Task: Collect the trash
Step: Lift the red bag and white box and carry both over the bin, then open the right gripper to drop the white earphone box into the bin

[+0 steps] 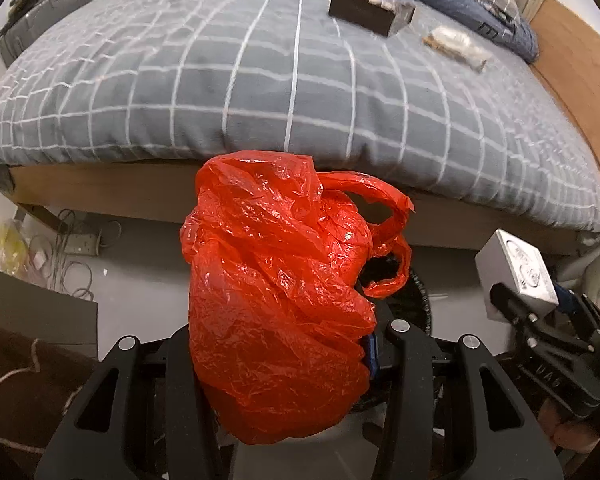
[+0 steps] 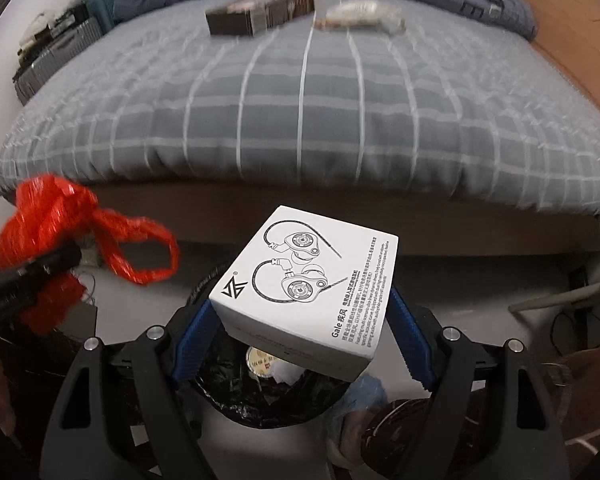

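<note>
Red bag: one crumpled plastic bag (image 1: 276, 296) fills the left gripper (image 1: 284, 360); its jaws stand part closed on the bunched plastic, with a loop handle hanging free to the right.
White box: one earphone box (image 2: 308, 284), clamped between the blue pads (image 2: 410, 332) of the right gripper (image 2: 300, 332), whose jaws stand wide on the box's sides.
Bin: one bin with a black liner (image 2: 236, 392) directly below the box, scraps already inside, its mouth partly covered by the box.
Open room: a strip of pale floor (image 1: 140, 264) lies between the bin and the bed frame; cables and a power strip (image 1: 80, 244) crowd the left end.
Bed edge: the checked cover (image 1: 260, 92) overhangs the wooden frame just beyond both grippers.
Left on bed: two items, well apart from the grippers: one dark brown box (image 2: 260, 14) and one pale wrapper (image 2: 360, 14) just beside it.
</note>
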Motion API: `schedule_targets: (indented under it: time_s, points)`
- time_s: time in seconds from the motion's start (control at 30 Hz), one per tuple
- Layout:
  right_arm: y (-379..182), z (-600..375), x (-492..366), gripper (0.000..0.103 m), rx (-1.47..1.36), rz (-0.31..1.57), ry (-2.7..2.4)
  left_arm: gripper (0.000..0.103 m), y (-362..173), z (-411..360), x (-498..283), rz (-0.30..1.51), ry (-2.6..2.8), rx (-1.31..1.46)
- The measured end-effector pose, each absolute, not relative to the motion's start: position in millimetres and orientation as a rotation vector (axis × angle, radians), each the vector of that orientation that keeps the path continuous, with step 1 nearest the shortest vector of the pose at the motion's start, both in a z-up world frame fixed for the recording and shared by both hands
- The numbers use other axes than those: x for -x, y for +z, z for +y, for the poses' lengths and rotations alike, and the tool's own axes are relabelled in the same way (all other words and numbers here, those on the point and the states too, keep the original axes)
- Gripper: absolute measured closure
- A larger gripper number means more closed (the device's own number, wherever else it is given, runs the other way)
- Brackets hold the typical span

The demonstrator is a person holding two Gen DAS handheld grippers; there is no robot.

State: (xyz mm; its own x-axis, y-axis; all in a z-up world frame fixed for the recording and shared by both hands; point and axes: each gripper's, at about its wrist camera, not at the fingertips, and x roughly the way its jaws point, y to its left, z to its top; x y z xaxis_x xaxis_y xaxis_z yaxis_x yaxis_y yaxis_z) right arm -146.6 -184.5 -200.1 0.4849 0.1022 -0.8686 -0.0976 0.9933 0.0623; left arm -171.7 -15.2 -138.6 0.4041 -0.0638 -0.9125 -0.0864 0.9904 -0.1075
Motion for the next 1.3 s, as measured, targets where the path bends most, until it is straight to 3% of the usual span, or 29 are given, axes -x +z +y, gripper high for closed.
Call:
schedule_targets:
  time_s: [0.63,0.83,1.3]
  points:
    - [-244,-149,114,0.026,0.007,1.188,0.198,0.058,-187,-4,150,1.275,0.069,0.123]
    - [-245,-147,113,0.008,0.040,1.169,0.147,0.058,-185,-1,153,1.281,0.081,0.133]
    - [-224,-217,123,0.008,-0.032,1.109,0.017,0.058,-197,-57,143,1.307,0.001,0.092]
